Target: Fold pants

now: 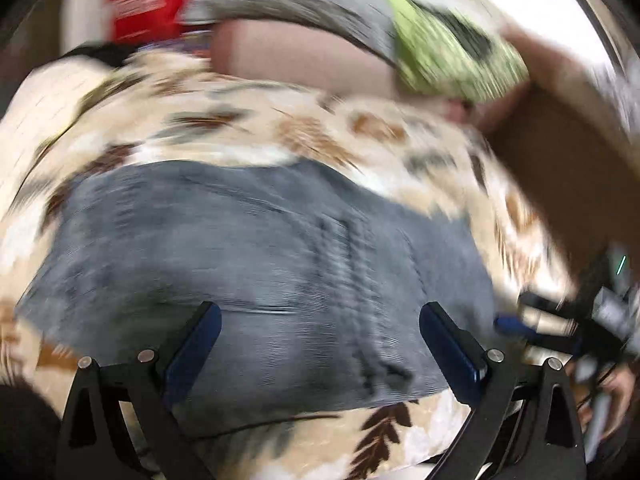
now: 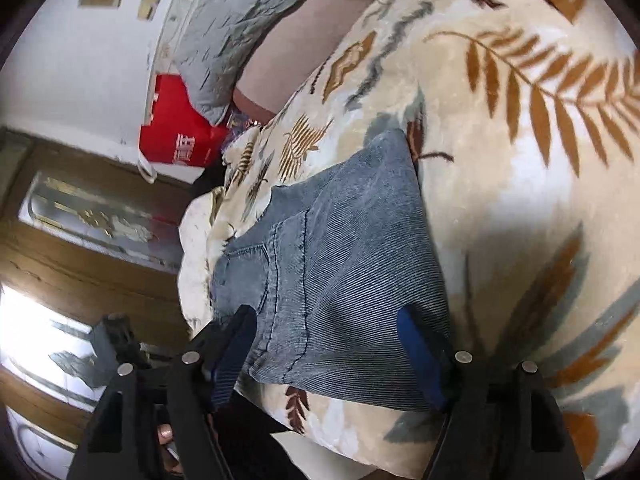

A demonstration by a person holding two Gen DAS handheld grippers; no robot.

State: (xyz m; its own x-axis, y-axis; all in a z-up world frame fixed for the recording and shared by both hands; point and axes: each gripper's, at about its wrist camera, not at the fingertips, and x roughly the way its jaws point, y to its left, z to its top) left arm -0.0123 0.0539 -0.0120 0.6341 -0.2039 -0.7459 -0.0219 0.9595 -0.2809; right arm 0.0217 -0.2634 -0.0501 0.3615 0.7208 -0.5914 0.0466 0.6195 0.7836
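The folded blue-grey corduroy pants (image 2: 340, 264) lie flat on the cream leaf-print fleece blanket (image 2: 520, 184) of the bed, bare blanket open toward 3 o'clock, the bed's edge close at 9. The right hand-held gripper (image 2: 326, 344) stands wide and empty over the near hem. The left hand-held gripper (image 1: 320, 340), blurred, also gapes empty.
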